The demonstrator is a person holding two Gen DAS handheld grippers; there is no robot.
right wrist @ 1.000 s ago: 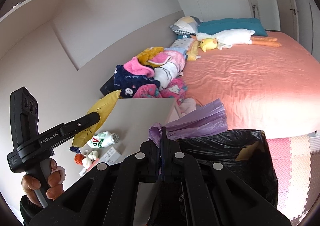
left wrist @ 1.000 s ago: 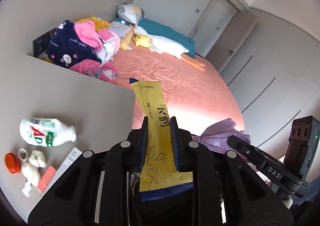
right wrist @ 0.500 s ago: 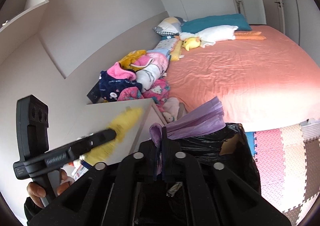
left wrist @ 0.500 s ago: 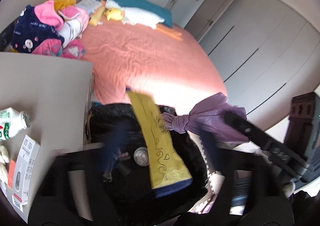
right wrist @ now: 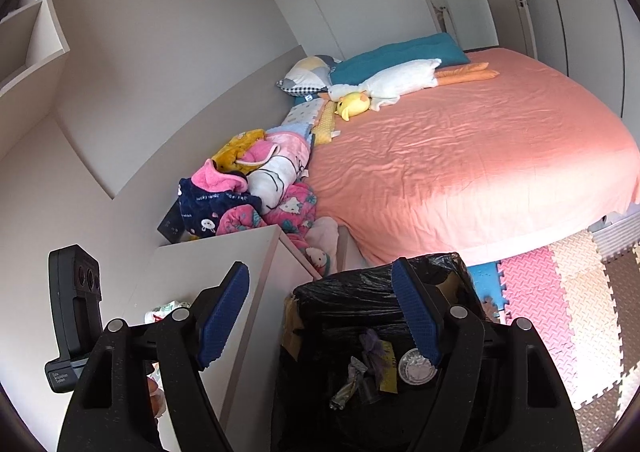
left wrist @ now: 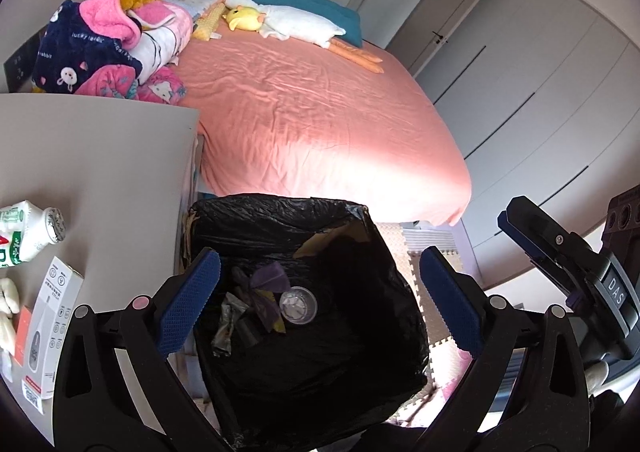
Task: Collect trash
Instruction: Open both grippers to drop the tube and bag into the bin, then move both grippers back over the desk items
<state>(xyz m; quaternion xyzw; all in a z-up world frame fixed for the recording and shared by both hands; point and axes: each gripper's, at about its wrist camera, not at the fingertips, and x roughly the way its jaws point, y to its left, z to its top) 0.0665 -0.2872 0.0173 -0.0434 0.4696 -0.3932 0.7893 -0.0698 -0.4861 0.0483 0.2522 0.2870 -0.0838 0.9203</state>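
Observation:
A bin lined with a black bag [left wrist: 280,220] [right wrist: 384,292] stands beside the grey cabinet. Inside lie the purple bag [left wrist: 268,284] [right wrist: 374,348], a bit of yellow wrapper [left wrist: 279,326] [right wrist: 388,382], a round clear lid [left wrist: 298,302] [right wrist: 416,366] and a foil wrapper [left wrist: 226,326]. My left gripper [left wrist: 316,302] is open and empty above the bin. My right gripper [right wrist: 320,318] is open and empty over the bin's near left edge. On the cabinet top [left wrist: 100,172] lie a white drink bottle [left wrist: 28,230] and a white box [left wrist: 48,328].
A pink bed [left wrist: 320,124] with plush toys and a pile of clothes [left wrist: 104,48] lies behind the bin. Foam floor mats [right wrist: 560,300] cover the floor at the right. Wardrobe doors [left wrist: 540,72] line the right wall. White crumpled scraps [left wrist: 8,292] lie at the cabinet's left edge.
Both grippers have opened. The yellow wrapper from the left and the purple bag from the right have dropped into the bin. Both grippers moved over the bin.

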